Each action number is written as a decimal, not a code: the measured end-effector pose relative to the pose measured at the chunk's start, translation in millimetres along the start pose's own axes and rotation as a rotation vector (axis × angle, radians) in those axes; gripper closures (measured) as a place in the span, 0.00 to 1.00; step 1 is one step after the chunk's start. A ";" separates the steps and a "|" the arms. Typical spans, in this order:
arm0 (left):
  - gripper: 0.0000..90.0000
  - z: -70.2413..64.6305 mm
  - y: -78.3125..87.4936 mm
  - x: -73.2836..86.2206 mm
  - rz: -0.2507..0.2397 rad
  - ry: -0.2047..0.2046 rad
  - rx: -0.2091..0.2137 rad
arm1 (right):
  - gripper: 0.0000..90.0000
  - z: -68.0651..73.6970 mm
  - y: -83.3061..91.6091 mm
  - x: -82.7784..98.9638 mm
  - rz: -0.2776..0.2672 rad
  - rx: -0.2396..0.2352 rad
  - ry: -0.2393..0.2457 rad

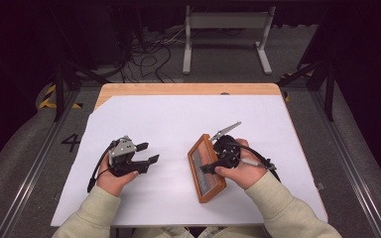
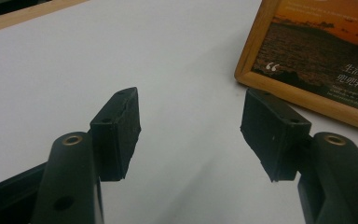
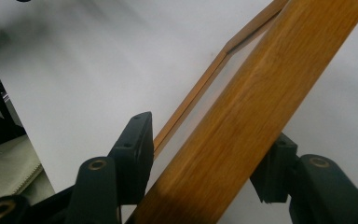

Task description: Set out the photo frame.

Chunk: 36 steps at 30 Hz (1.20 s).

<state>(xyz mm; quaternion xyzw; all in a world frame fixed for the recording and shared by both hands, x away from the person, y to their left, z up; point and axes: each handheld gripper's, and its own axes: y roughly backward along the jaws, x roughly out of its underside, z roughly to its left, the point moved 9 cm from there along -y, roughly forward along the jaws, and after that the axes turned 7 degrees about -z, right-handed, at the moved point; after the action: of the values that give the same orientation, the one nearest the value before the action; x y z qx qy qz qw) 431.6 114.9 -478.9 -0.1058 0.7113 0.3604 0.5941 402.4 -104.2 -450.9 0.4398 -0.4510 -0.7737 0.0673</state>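
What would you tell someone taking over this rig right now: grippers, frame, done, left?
Left gripper: open, holding nothing, resting on the white sheet left of the wooden picture frame.
Right gripper: jaws straddle the frame's right long side, one on each side; a gap shows at the left pad, so no firm grip yet.
Frame: near the table's middle, apparently tilted up on one long edge.
Done: right gripper placed around the frame.
Left: close on it, then lift or set it, probably with the left gripper's help.
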 end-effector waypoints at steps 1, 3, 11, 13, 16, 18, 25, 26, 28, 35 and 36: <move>0.42 -0.1 0.0 0.0 -0.001 0.001 0.001 | 0.54 -0.2 0.1 0.0 0.002 0.004 0.000; 0.42 -0.1 0.0 -0.1 -0.003 0.001 0.001 | 0.56 -0.3 0.5 -0.1 0.007 0.015 -0.005; 0.43 0.3 0.4 -1.0 -0.010 -0.004 0.005 | 0.68 -1.4 3.4 -2.1 0.023 0.011 -0.004; 0.44 0.0 0.5 -1.3 -0.012 -0.001 0.005 | 0.68 -1.9 3.4 -2.3 0.026 0.010 -0.015; 0.46 -0.2 0.8 -1.7 -0.016 -0.001 0.009 | 0.69 -1.9 3.4 -2.6 0.029 0.004 -0.016; 0.47 -0.7 1.2 -2.0 -0.018 0.003 0.012 | 0.70 -1.8 3.5 -2.8 0.032 -0.003 -0.021; 0.49 -0.7 2.0 -2.4 -0.024 0.009 0.015 | 0.73 -1.1 4.4 -3.1 0.053 -0.028 -0.032; 0.49 -0.3 2.3 -2.4 -0.023 0.009 0.015 | 0.74 -0.9 4.7 -3.2 0.058 -0.034 -0.032; 0.48 -0.1 2.6 -2.4 -0.024 0.019 0.019 | 0.76 -0.4 5.7 -3.5 0.066 -0.042 -0.030; 0.47 1.5 6.7 -0.4 -0.026 0.036 0.006 | 0.78 -1.2 13.5 -9.0 0.075 -0.030 0.033; 0.47 1.5 7.4 0.0 -0.027 0.042 0.005 | 0.78 -1.8 15.4 -9.8 0.081 -0.031 0.043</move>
<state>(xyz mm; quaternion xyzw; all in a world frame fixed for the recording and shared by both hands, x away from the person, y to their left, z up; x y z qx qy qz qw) 428.4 121.2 -476.1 -0.1215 0.7228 0.3485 0.5842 405.1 -109.4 -433.6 0.4367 -0.4550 -0.7675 0.1150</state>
